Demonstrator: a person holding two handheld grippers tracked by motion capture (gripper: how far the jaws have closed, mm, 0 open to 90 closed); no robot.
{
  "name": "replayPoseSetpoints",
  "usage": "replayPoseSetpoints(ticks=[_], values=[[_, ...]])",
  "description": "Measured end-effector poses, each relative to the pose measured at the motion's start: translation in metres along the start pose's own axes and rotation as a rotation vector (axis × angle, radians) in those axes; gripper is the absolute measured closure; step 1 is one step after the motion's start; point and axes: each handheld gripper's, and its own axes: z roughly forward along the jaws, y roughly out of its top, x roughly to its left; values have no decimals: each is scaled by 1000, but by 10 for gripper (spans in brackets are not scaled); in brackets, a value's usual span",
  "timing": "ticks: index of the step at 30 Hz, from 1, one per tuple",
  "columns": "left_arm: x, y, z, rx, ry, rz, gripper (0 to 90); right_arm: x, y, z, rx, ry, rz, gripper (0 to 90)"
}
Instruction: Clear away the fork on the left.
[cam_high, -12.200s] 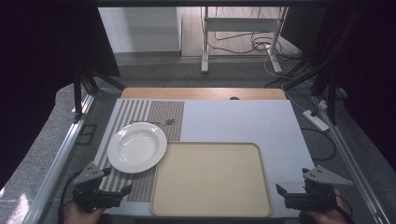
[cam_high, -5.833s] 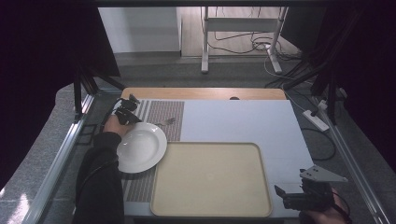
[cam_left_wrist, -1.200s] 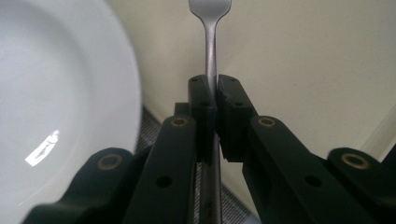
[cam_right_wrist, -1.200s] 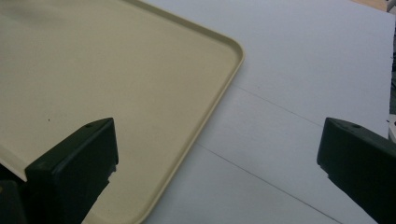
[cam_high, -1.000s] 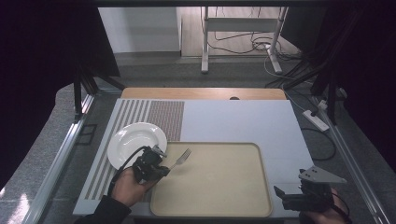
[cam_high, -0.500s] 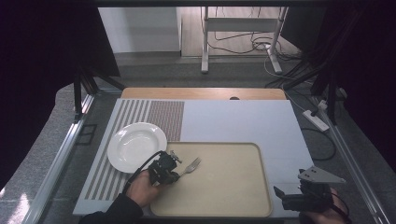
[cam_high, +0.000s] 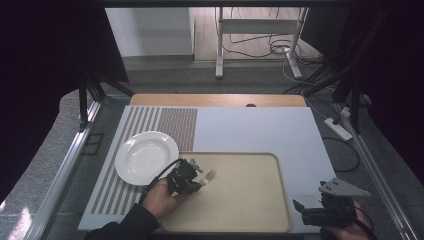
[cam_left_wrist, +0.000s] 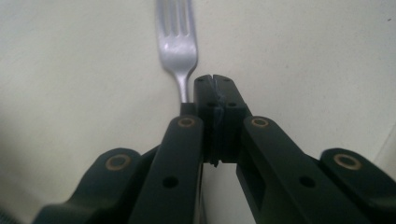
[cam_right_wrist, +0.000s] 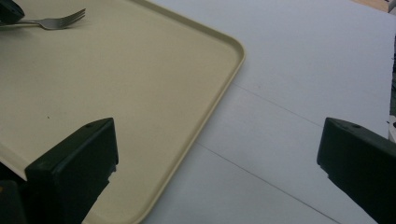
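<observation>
A metal fork (cam_high: 207, 176) pokes out to the right of my left gripper (cam_high: 196, 175), low over the left part of the beige tray (cam_high: 245, 205). In the left gripper view the jaws have just closed a little tighter, and my left gripper (cam_left_wrist: 215, 81) is shut on the fork (cam_left_wrist: 177, 42) by its handle, tines pointing away. A white plate (cam_high: 146, 156) lies on the striped mat just left of the tray. My right gripper (cam_high: 299, 209) rests at the tray's near right corner. Its jaws (cam_right_wrist: 215, 154) stand wide open with nothing between them; the fork (cam_right_wrist: 56, 21) shows far off.
The striped placemat (cam_high: 165, 120) covers the left of the white table top (cam_high: 260, 130). A wooden board (cam_high: 215, 100) runs along the far edge. Metal frame rails flank the table, and a power strip (cam_high: 339, 129) lies on the floor at the right.
My left gripper has carried the fork to the right and slightly nearer, from beside the plate to over the tray's left part. The right gripper has kept still.
</observation>
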Motion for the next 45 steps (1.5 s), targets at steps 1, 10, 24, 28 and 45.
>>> replayPoseSetpoints(ticks=[1, 10, 24, 28, 45], values=[[-1, 2, 3, 10, 0, 6, 884, 0, 0, 0, 1, -1, 0, 0], [2, 4, 10, 38, 29, 12, 883, 0, 0, -1, -3, 2, 0, 0], [25, -5, 4, 32, 41, -79, 884, 0, 0, -1, -3, 2, -2, 0], [33, -9, 2, 26, 27, -112, 884, 0, 0, -1, -2, 3, -4, 0], [57, -21, -5, 17, 38, -220, 884, 0, 0, -1, -2, 6, -7, 0]])
